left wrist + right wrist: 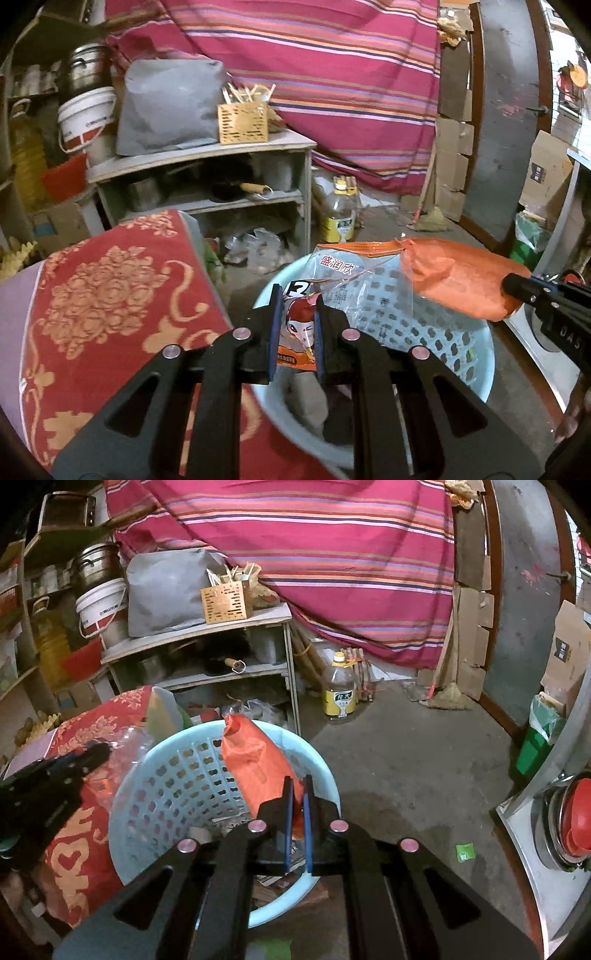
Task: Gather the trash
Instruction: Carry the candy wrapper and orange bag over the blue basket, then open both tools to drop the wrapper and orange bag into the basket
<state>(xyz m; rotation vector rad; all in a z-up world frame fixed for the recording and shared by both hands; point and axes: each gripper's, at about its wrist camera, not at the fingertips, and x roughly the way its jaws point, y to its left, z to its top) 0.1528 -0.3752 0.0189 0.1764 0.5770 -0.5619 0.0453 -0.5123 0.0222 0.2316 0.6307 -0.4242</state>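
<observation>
A light blue perforated basket (436, 325) stands on the floor; it also shows in the right wrist view (177, 775). My left gripper (297, 299) is shut on a clear and orange snack wrapper (332, 273) with a cartoon face, held over the basket. My right gripper (298, 786) is shut on an orange plastic bag (255, 760), held over the basket rim. The orange bag (458, 277) and the right gripper (517, 286) also show at the right of the left wrist view. The left gripper (99, 751) shows at the left of the right wrist view.
A red floral cloth (110, 306) covers a surface left of the basket. Behind stand a grey shelf (207, 162), a white bucket (85, 118) and an oil bottle (341, 690). A green scrap (464, 852) lies on the concrete floor. A green bin (539, 738) stands right.
</observation>
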